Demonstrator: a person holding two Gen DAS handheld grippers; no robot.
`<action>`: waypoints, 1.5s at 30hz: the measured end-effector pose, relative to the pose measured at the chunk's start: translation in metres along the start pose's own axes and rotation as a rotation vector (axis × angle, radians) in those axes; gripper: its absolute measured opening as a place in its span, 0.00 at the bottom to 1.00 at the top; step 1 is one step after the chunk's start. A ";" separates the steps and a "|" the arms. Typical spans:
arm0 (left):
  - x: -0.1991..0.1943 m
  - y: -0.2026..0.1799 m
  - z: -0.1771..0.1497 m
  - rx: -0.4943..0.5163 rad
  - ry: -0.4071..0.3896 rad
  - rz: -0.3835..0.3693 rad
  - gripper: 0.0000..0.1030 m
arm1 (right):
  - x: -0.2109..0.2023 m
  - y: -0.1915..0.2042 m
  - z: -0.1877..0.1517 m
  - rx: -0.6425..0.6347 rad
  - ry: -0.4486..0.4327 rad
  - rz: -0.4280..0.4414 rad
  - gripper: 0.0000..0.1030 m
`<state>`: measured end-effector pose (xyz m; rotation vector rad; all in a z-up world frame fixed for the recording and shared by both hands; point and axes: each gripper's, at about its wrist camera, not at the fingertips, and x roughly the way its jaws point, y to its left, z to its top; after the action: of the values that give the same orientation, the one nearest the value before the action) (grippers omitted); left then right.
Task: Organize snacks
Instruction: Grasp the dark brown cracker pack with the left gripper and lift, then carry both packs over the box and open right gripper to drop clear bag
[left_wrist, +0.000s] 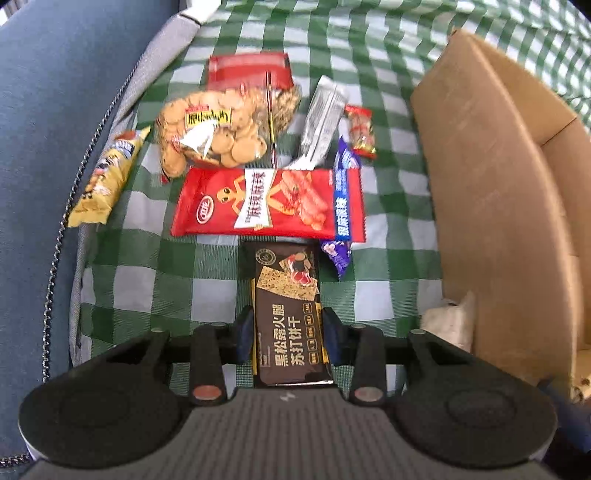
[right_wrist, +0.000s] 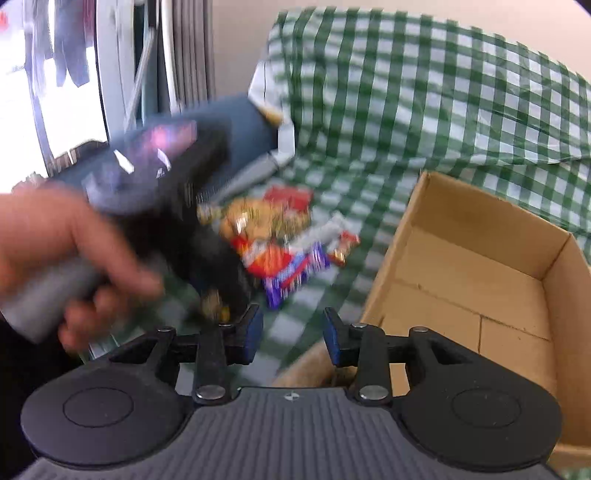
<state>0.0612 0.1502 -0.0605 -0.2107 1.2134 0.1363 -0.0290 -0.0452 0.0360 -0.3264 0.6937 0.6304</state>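
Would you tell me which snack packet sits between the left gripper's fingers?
The dark brown cracker packet, lying lengthwise in the left gripper. The other packets lie further away on the checked cloth.

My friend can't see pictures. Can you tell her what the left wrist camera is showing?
The left tool is closed on a dark brown cracker packet lying on a green checked cloth. Beyond it lie a red snack bag, a cookie bag and smaller packets, with a cardboard box at the right.
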 end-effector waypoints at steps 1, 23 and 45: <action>-0.003 0.002 -0.001 0.004 -0.011 -0.007 0.41 | 0.001 0.008 -0.004 0.016 0.014 -0.024 0.36; -0.047 0.015 0.002 0.023 -0.170 -0.117 0.40 | 0.084 0.042 -0.043 0.446 0.203 -0.286 0.36; -0.102 -0.005 0.003 -0.007 -0.525 -0.090 0.39 | -0.054 -0.049 0.048 0.232 -0.295 -0.255 0.28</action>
<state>0.0295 0.1465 0.0370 -0.2185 0.6800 0.1083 -0.0063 -0.0825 0.1114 -0.0994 0.4272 0.3407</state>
